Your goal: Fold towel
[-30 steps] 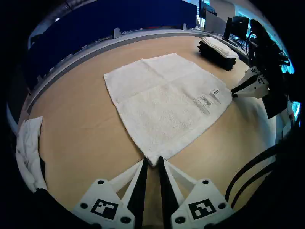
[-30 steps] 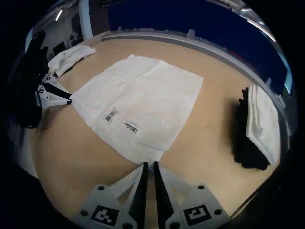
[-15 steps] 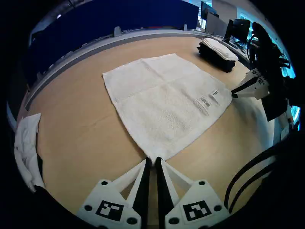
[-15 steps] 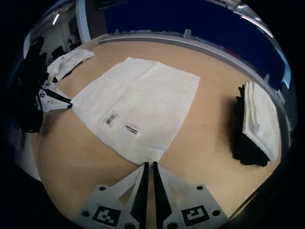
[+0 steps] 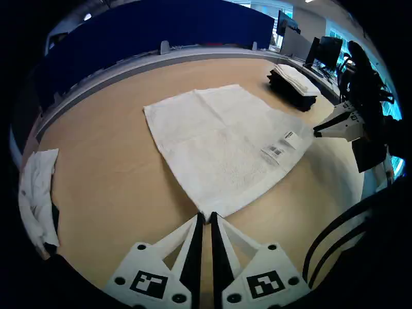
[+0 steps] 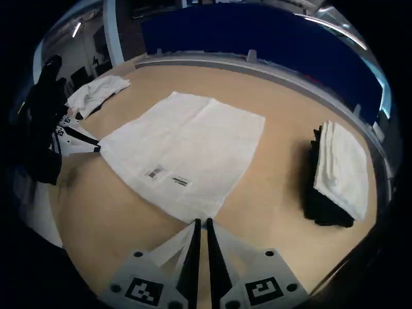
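White terry fills the pinch of each tool: the left tool is drawn narrow with both fingers on one near corner of the towel, and the right tool is equally narrow on the neighbouring corner. I hold the near edge at both ends, which I judge to be the grip needed to carry that edge over in one even fold. From each tool the towel spreads away flat on the wooden tabletop, with a folded stack and a crumpled cloth farther off.
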`<action>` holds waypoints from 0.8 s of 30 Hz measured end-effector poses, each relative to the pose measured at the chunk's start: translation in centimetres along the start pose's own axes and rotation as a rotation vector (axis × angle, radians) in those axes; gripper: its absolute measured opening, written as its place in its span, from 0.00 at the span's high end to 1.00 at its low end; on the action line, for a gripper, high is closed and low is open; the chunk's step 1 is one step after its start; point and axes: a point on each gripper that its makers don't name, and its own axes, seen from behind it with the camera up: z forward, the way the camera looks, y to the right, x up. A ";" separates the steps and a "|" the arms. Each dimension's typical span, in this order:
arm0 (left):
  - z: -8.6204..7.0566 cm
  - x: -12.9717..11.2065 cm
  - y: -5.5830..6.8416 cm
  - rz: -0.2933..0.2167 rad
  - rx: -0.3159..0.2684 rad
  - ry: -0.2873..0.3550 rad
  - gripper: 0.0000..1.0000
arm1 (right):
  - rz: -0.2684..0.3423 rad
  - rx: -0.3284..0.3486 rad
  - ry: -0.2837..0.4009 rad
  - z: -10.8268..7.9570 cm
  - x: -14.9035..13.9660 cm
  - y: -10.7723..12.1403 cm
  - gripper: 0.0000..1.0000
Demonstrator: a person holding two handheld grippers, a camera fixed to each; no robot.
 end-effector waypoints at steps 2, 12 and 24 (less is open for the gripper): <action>-0.5 0.3 0.1 -0.008 -0.001 0.004 0.89 | 0.000 0.001 0.009 -0.5 0.4 0.0 0.92; -3.0 2.5 0.4 -0.046 -0.005 0.033 0.89 | 0.000 0.005 0.052 -3.4 2.7 -0.2 0.92; -6.6 4.2 1.4 -0.094 -0.011 0.050 0.89 | 0.017 0.014 0.095 -6.9 4.7 -1.0 0.92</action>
